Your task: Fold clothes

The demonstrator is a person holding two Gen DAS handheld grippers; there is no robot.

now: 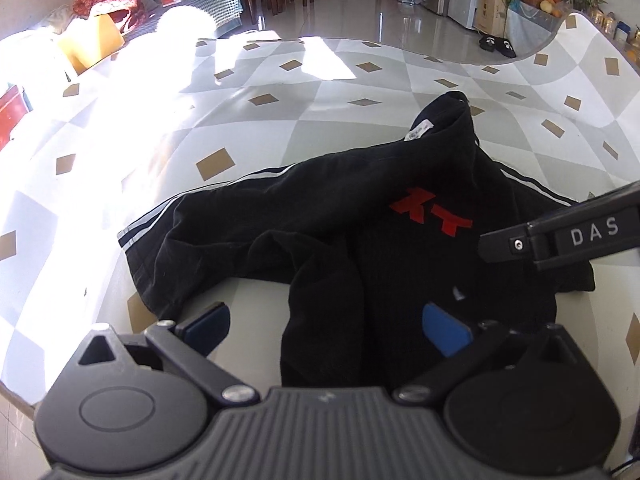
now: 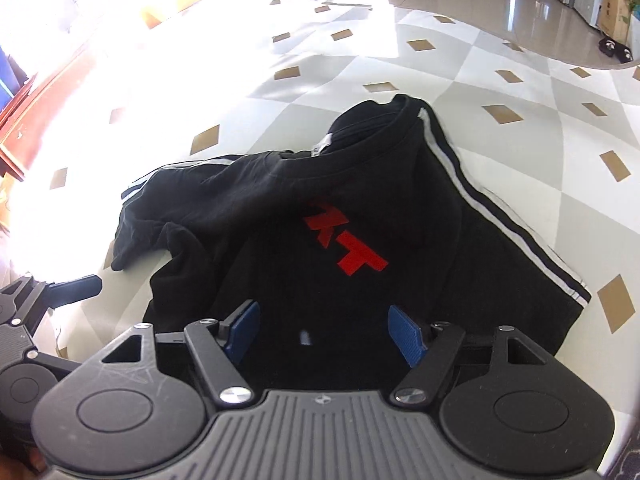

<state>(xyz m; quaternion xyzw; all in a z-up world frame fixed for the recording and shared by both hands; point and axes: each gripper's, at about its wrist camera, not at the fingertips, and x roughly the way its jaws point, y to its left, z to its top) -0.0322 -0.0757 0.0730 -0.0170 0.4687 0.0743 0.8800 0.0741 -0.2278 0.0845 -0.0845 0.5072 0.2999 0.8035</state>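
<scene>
The worktop (image 1: 360, 80) under me is the biggest thing here, spread with a cloth of grey and white diamonds dotted with small tan ones, and strong sunlight washes out its far left side. On it, near me and a little right of centre, lies the black shirt (image 1: 320, 220), rumpled and part-folded, one sleeve stretched to the left and the collar pushed up toward the far side. White stripes (image 2: 480, 200) run along its shoulders and sleeves. On the chest sits a red print (image 1: 432, 216) of blocky shapes; from my right wrist it looks like "KT", though creases hide part of it and I cannot be sure. A small white neck label (image 1: 418, 131) shows at the collar, its print too small to read.

My left gripper (image 1: 324, 328) hangs above the near hem with its blue pads (image 1: 444, 332) spread wide, holding nothing. My right gripper (image 2: 322, 332) is likewise spread apart over the lower part of the shirt, pads clear of the cloth. Seen from my left wrist, its finger reaches in from the right edge, bearing the white letters "DAS" (image 1: 594, 236).
</scene>
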